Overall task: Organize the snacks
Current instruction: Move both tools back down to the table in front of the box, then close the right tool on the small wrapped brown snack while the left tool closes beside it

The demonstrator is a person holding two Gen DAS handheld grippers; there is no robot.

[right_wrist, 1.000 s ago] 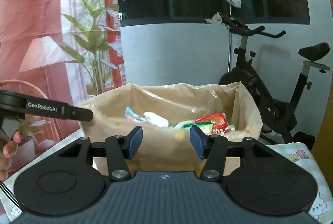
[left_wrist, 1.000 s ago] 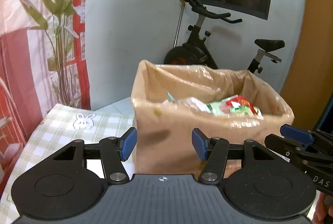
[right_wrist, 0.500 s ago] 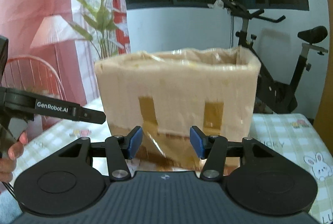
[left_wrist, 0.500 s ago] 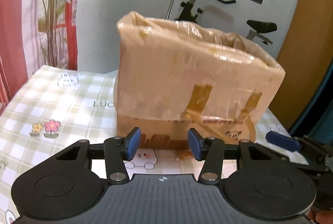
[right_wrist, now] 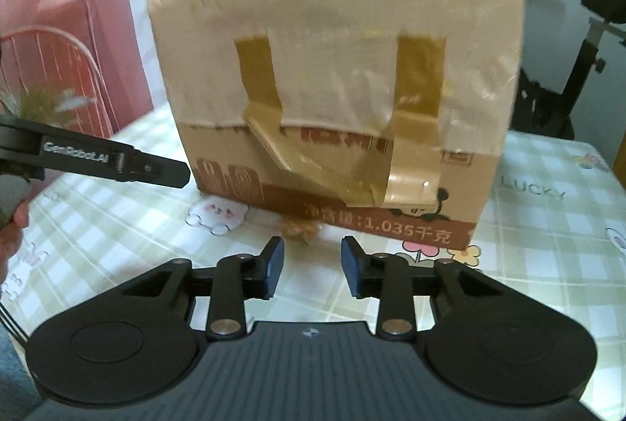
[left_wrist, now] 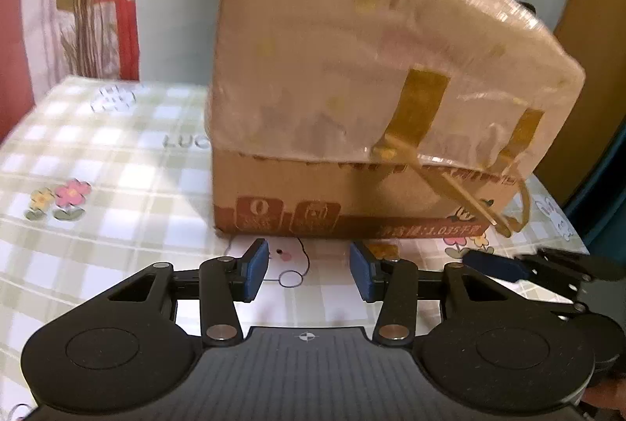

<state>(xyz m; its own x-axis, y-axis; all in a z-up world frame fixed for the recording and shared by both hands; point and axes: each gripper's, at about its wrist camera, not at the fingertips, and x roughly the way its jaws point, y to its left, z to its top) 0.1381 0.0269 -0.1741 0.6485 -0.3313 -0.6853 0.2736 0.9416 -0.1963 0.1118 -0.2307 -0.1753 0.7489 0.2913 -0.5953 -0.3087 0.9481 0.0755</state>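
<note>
Left gripper point(left_wrist: 309, 274) and right gripper point(right_wrist: 311, 270), jaws lately narrowing yet apart and empty, face the plastic-lined brown cardboard snack box point(right_wrist: 336, 100), presumably for reaching.

- Cardboard box point(left_wrist: 352, 186) stands on the tablecloth point(left_wrist: 98, 166), with a plastic bag point(right_wrist: 332, 10) lining it and folded down over its upper walls.
- Left gripper point(left_wrist: 309, 274) and right gripper point(right_wrist: 311, 268) sit before the box, left beside right, apart from it.
- Exercise bike point(right_wrist: 567, 69) behind, at right.
- Plant point(left_wrist: 86, 10) behind, at left.
</note>
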